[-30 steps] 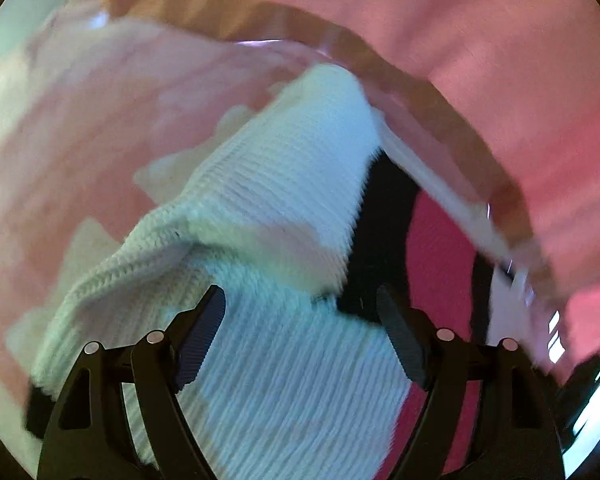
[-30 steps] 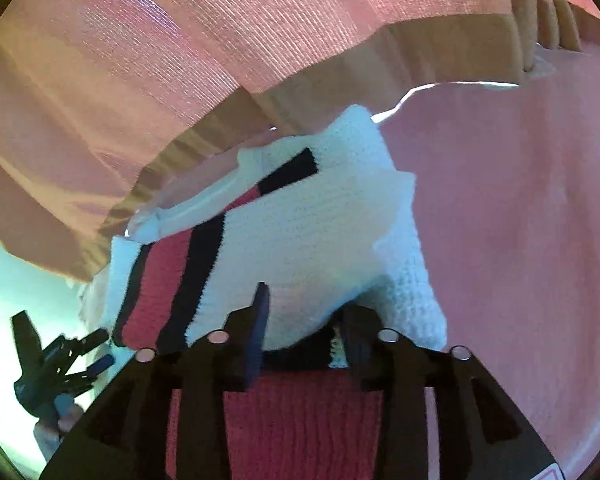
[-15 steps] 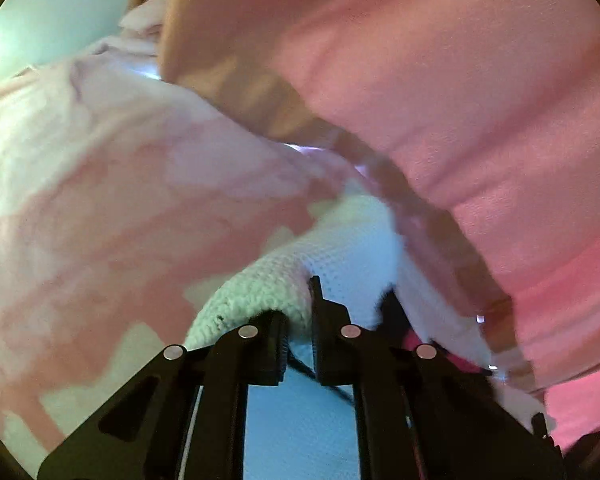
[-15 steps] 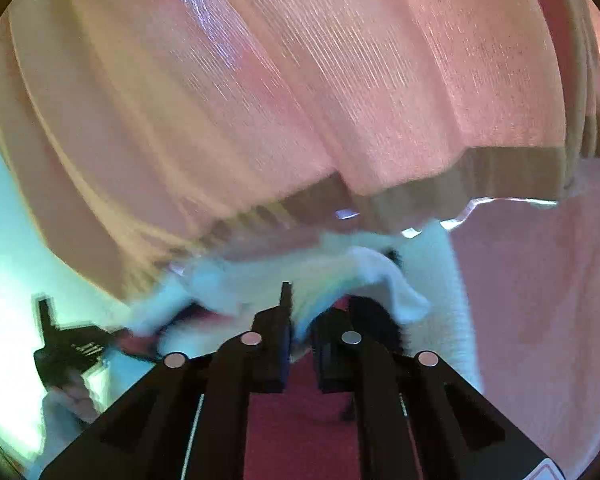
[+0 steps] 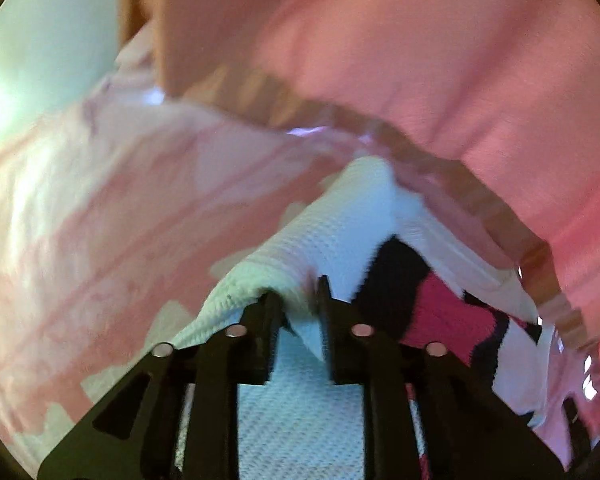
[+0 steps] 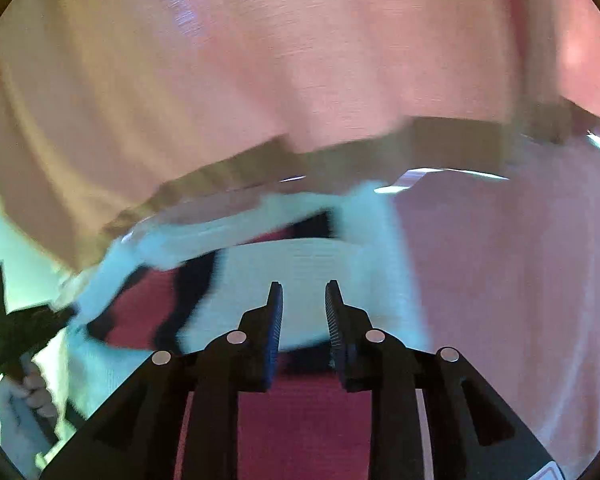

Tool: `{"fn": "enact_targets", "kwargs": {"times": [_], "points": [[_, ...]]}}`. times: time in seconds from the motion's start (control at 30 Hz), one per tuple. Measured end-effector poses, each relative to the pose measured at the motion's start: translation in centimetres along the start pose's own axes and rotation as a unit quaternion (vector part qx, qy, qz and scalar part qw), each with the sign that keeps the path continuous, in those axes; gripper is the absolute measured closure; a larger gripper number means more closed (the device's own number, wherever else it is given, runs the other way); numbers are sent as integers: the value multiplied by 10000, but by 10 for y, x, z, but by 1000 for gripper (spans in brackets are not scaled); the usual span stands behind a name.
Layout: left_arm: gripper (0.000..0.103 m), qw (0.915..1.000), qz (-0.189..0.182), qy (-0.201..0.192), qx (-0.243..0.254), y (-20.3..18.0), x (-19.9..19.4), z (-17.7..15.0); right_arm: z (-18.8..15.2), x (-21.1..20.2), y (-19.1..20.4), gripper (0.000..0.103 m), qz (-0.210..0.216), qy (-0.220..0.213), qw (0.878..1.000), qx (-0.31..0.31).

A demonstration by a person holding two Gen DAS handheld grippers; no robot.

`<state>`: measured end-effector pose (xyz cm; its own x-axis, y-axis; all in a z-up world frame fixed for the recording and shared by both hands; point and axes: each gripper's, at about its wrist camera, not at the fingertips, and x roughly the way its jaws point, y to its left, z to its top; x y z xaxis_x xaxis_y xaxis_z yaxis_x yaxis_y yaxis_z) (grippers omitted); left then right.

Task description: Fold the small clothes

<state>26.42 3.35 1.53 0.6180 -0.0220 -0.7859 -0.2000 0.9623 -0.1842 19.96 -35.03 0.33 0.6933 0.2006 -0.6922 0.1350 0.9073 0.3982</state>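
A small knitted sweater, white with black and red stripes (image 5: pixel 340 224), lies on a pink patterned bedspread (image 5: pixel 100 200). My left gripper (image 5: pixel 300 296) is shut on a fold of its white knit and holds it up. In the right wrist view the sweater (image 6: pixel 300 264) lies just ahead of my right gripper (image 6: pixel 302 300), whose fingers stand slightly apart with nothing between them, above the red part (image 6: pixel 300 420). The left gripper and the hand holding it (image 6: pixel 16 340) show at the far left of that view.
A pink curtain with a brown hem (image 5: pixel 420 60) hangs right behind the sweater; it also fills the top of the right wrist view (image 6: pixel 260 80). The bedspread stretches to the right (image 6: pixel 520 280). A bright pale wall (image 5: pixel 40 40) is at the upper left.
The left gripper closed on the white knit and keeps holding it up. The right gripper was pinching the sweater half a second ago and has now opened and let it go.
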Motion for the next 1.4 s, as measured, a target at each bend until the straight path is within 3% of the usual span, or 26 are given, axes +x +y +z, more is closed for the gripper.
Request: {"fn": "enact_targets", "kwargs": {"times": [0.07,0.13,0.2,0.3,0.43,0.5,0.53,0.67,0.77,0.83,0.97,1.07,1.1,1.2,1.23,1.3,1.4], "points": [[64,9998,191,54,89,-7,3,0,14,24,36,65,121,142,9989,-435],[65,9986,495,147,-76,0,13,-2,25,55,81,57,149,300,9937,-1068],[65,9957,862,336,-105,16,24,-4,28,80,110,57,290,466,9893,-1354],[63,9944,790,621,-313,37,42,-5,20,129,149,57,337,798,9817,-1696],[59,9948,867,531,-48,38,45,-1,6,179,174,50,83,1098,9721,-2071],[56,9946,909,495,25,38,46,2,8,187,182,65,117,980,9718,-2139],[56,9947,886,517,8,40,48,3,11,187,184,96,187,994,9725,-2097],[56,9950,823,562,-37,45,57,6,33,163,197,95,192,232,9795,-1990],[53,9948,840,575,-67,44,58,5,26,203,196,93,-63,955,9745,-2030],[53,9946,836,602,-89,44,61,3,23,185,188,91,9,775,9784,-1916],[52,9946,862,583,-27,44,61,1,12,84,140,83,-2,-5,9904,-1381],[52,9944,872,593,16,44,58,-1,-9,30,83,83,-558,-250,9935,-965],[52,9943,888,590,34,43,58,-1,-18,21,60,83,-786,-208,9934,-809],[47,9930,1042,544,132,39,57,-5,-36,31,-5,90,-1535,475,9860,-440],[46,9923,1113,517,169,38,57,-6,-39,29,-19,98,-1416,491,9883,-289],[45,9912,1207,492,244,35,57,-8,-41,1,-39,101,-1272,345,9911,174],[46,9913,1208,473,224,33,51,-10,-45,-19,-38,86,-1441,137,9895,27]]}}
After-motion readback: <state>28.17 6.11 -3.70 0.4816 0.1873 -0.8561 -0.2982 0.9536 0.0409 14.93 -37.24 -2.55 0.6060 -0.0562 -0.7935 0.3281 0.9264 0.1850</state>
